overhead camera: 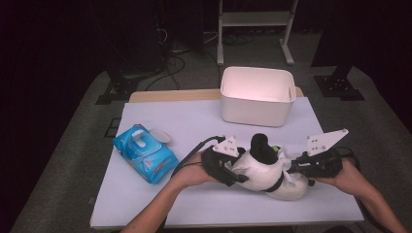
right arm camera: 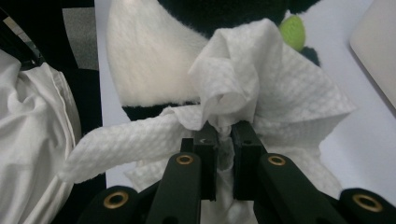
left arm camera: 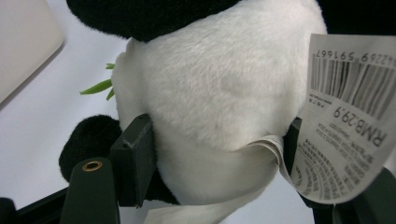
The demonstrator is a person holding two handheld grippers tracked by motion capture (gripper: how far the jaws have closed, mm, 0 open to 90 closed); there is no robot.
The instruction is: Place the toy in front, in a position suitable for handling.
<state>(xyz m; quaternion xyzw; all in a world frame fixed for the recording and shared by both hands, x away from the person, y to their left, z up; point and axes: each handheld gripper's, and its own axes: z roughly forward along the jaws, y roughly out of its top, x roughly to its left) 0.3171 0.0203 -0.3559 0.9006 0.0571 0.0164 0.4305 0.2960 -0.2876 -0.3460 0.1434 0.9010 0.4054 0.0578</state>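
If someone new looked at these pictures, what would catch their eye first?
The plush panda at the table's near edge, gripped by the left hand-held gripper around its white body. The right hand-held gripper pinches a white wipe against it. Behind stand a white bin and, left, a blue wipes pack.

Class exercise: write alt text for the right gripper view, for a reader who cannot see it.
The right gripper pinches a crumpled white wipe against a black-and-white plush panda lying on a pale table. White cloth hangs at the left.
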